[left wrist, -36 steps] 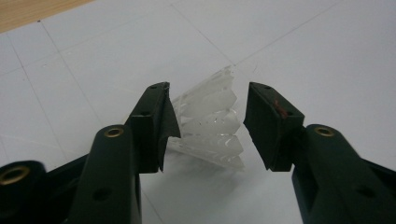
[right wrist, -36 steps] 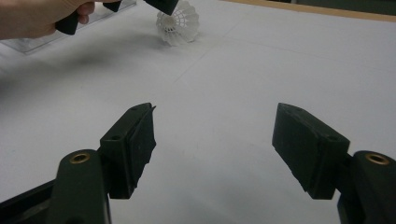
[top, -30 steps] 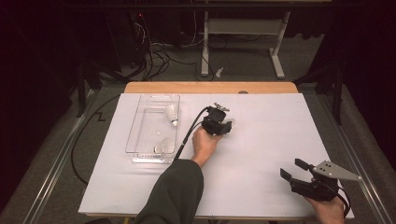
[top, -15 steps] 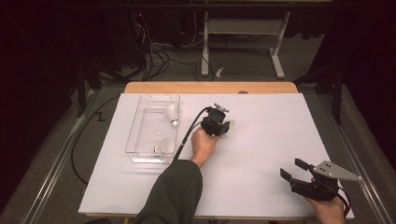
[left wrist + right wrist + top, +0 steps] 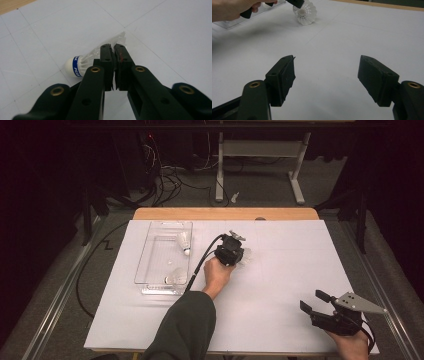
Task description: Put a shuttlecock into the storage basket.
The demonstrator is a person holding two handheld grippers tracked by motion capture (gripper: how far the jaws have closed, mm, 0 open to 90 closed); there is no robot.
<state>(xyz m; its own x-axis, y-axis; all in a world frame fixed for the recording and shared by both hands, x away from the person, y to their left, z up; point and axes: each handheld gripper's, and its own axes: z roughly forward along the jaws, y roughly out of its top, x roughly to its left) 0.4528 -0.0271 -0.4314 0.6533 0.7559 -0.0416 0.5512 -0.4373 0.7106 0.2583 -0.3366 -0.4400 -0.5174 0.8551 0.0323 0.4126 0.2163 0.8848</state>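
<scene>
White paper covered the table point(image 5: 280, 320), and on it, near the middle, lay a white shuttlecock point(image 5: 85, 62) with a blue band around its cork head. In the left gripper view its feather skirt was pinched between the two black jaws, which had just been closing and stood almost together, with only the thin edge of the skirt between their pads; the cork head pointed out to the left of the jaws and rested on the paper. From the high view the left gripper point(image 5: 239, 254) sat just right of a clear plastic tray point(image 5: 145, 255), the person's left hand point(image 5: 216, 274) wrapped around its body and a dark sleeve point(image 5: 185, 330) reaching in from the bottom edge. A black cable point(image 5: 200, 265) curved from the gripper back beside the tray. Inside the tray lay two more shuttlecocks, one near the far end point(image 5: 184, 241) and one near the close end point(image 5: 175, 277). The right gripper point(image 5: 314, 304) rested well apart, at the near right corner of the table, its jaws wide apart and holding nothing, a grey three-cornered plate point(image 5: 359, 302) on top. In the right gripper view, the held shuttlecock point(image 5: 305, 11) showed far off, above the open jaws.
</scene>
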